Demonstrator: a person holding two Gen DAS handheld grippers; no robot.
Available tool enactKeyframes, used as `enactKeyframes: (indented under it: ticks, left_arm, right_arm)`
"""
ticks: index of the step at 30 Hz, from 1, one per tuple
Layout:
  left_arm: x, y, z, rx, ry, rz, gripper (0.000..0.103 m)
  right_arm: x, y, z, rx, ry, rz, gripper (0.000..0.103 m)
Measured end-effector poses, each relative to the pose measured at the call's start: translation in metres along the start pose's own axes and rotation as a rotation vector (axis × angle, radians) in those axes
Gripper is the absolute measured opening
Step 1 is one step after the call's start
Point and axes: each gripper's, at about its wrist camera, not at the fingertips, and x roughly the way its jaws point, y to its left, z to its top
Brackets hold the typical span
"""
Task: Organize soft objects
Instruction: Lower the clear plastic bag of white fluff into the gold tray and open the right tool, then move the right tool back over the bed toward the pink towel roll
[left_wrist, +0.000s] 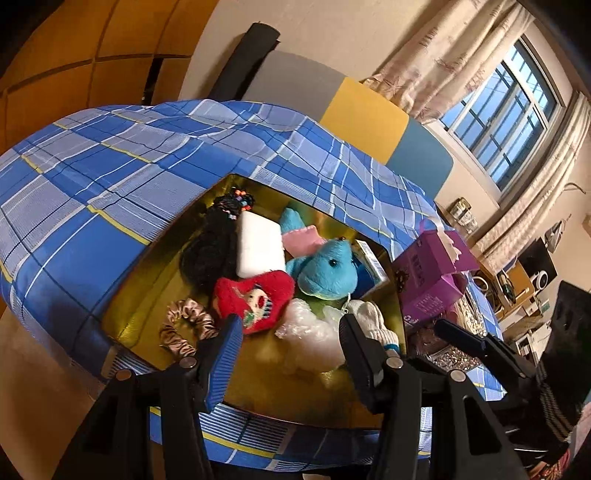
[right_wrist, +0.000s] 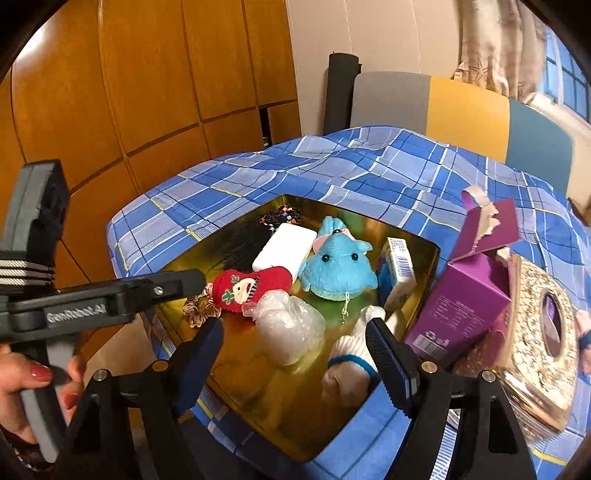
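Two tools hang over a shallow gold metal tray (right_wrist: 424, 254) set on a blue plaid cloth (right_wrist: 332, 166) that covers the tabletop. The left tool (left_wrist: 291, 328) has its fingers apart and holds nothing, poised above the near edge of the tray. The right tool (right_wrist: 295, 341) also has its fingers spread, gripping nothing, with a white knitted glove with a blue cuff (right_wrist: 351, 354) lying just beside its right finger at the near right of the tray.

Soft things crowd the tray: a red plush heart with a stitched face (right_wrist: 251, 288) sits near the middle, touching a crumpled clear plastic bag (right_wrist: 291, 325) on its right. A shiny brown satin scrunchie (right_wrist: 201, 308) lies at the near left, beside the heart. A bright blue plush toy with a pink bow (right_wrist: 336, 266) rests further back to the right, a white rectangular foam block (right_wrist: 282, 249) to its left, and a black hairpiece with coloured beads (right_wrist: 273, 218) at the far left. A small blue and white carton (right_wrist: 399, 273) leans against the tray's right wall.

Outside the tray on the right stands an opened purple cardboard box (right_wrist: 469, 295), next to a glittery gold tissue box (right_wrist: 543, 343)
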Motion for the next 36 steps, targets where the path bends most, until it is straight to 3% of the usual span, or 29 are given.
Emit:
enactKeyframes:
  ticks: [22,36]
  left_arm:
    - [0.004,-0.023,-0.011,0.032,0.042,-0.02,0.055]
    - [0.0,-0.09,-0.018,0.178,0.046,-0.102,0.055]
  right_arm:
    - [-0.047,-0.026,-0.016,0.098,0.024,-0.035,0.08]
    - [-0.119,-0.098,-0.061,0.22,0.021,-0.189,0.081]
